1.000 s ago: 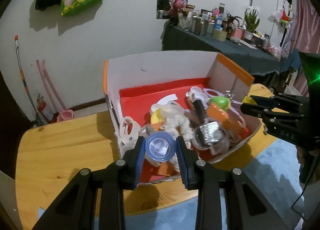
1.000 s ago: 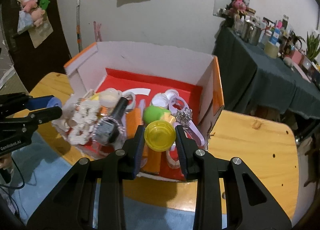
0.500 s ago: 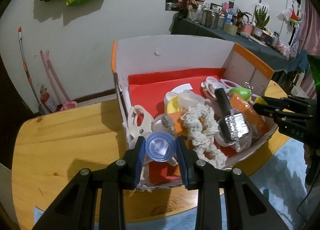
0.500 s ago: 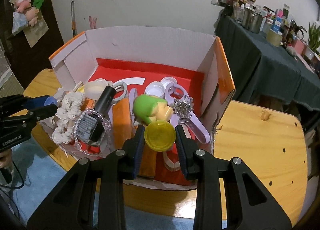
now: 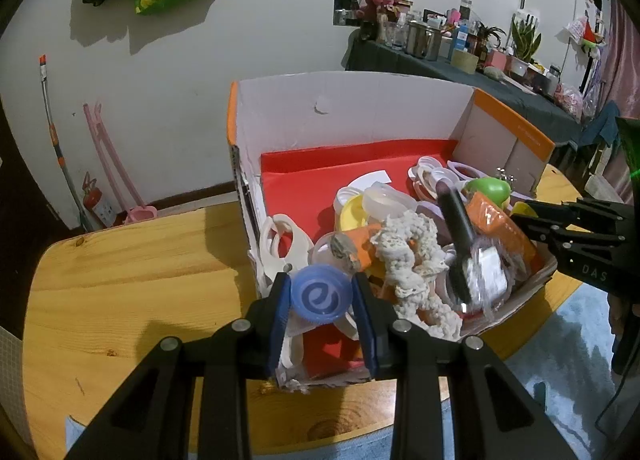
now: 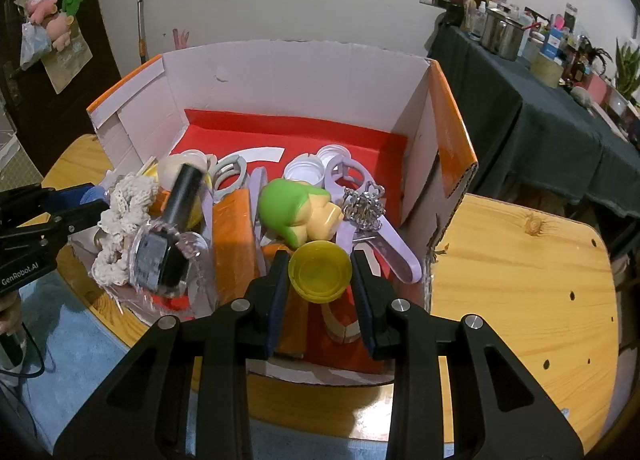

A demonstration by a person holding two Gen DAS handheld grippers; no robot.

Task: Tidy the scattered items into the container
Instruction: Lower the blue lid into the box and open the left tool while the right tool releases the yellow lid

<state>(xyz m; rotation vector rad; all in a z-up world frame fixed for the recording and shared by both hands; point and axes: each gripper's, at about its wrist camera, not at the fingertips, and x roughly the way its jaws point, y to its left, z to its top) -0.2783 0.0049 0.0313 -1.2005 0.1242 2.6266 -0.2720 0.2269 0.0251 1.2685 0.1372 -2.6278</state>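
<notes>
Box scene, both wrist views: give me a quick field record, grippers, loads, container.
left gripper: shut on blue cap, over the box's near-left corner
right gripper: shut on yellow cap, over the box's near edge
container: cardboard box, red floor, on wooden table
contents: green toy, white lace scrunchie, orange packet

- The left black plastic tongs (image 5: 320, 298) have two long arms with holes cut in them, shaped like long triangles.
- Each finger has a blue pad (image 5: 279, 312) on its inner side.
- Round silver screws (image 5: 241, 324) sit on the arms, four in each close view.
- The right black plastic tongs (image 6: 320, 272) look the same, with blue pads (image 6: 279, 300) and silver screws (image 6: 399, 304).
- White letters "GenRobot.AI" are printed on the side of the left tongs, and "DAS" on the right.
- A thin black cable (image 6: 24, 356) hangs under the left tongs.
</notes>
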